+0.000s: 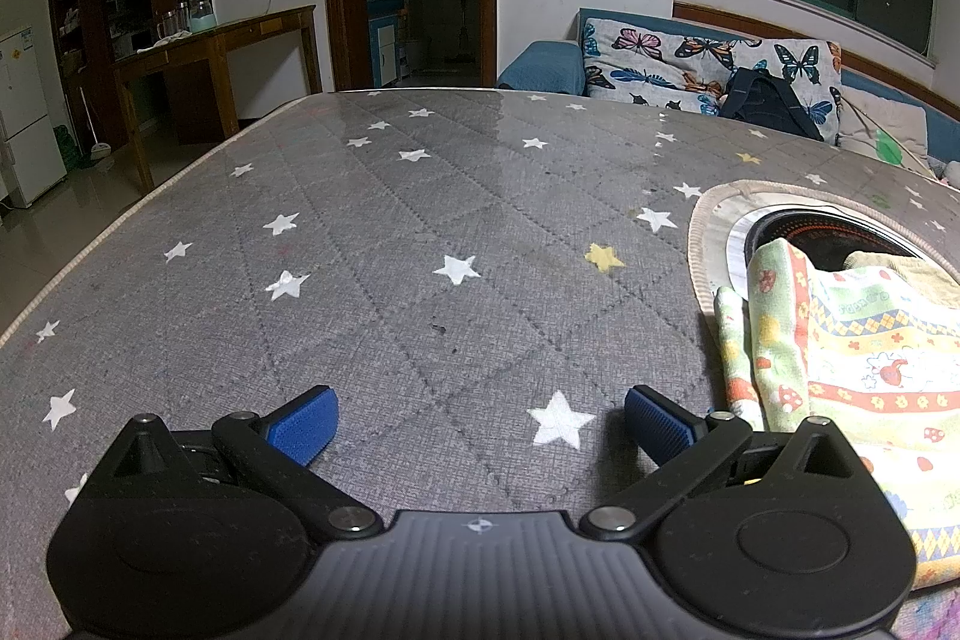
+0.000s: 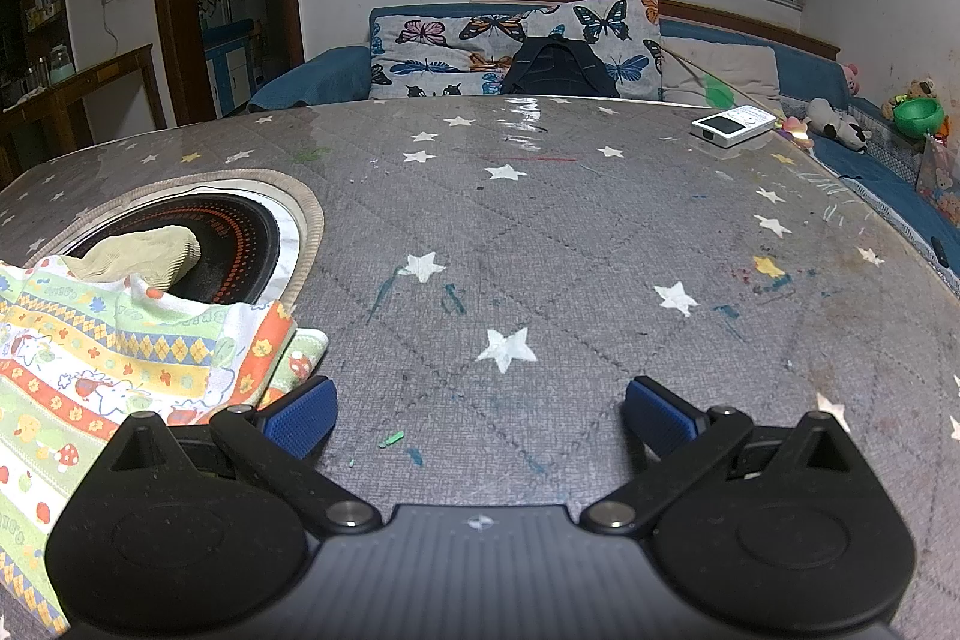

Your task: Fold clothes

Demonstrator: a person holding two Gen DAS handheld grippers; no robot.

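A colourful patterned garment (image 1: pixel 852 370) with mushrooms and orange stripes lies bunched on the grey star-print table cover (image 1: pixel 420 232), to the right of my left gripper (image 1: pixel 480 421). It also shows in the right wrist view (image 2: pixel 120 352), to the left of my right gripper (image 2: pixel 480 415). Both grippers are open and empty, low over the cover, with blue pads (image 1: pixel 306 424) spread wide. A beige cloth (image 2: pixel 144 253) lies on the black round cooktop (image 2: pixel 240 244) behind the garment.
A white handheld device (image 2: pixel 733 124) lies at the table's far right. A blue sofa (image 2: pixel 804 70) with butterfly cushions, a dark bag (image 2: pixel 558 70) and toys runs behind the table. A wooden desk (image 1: pixel 210 52) and a fridge (image 1: pixel 24 112) stand at left.
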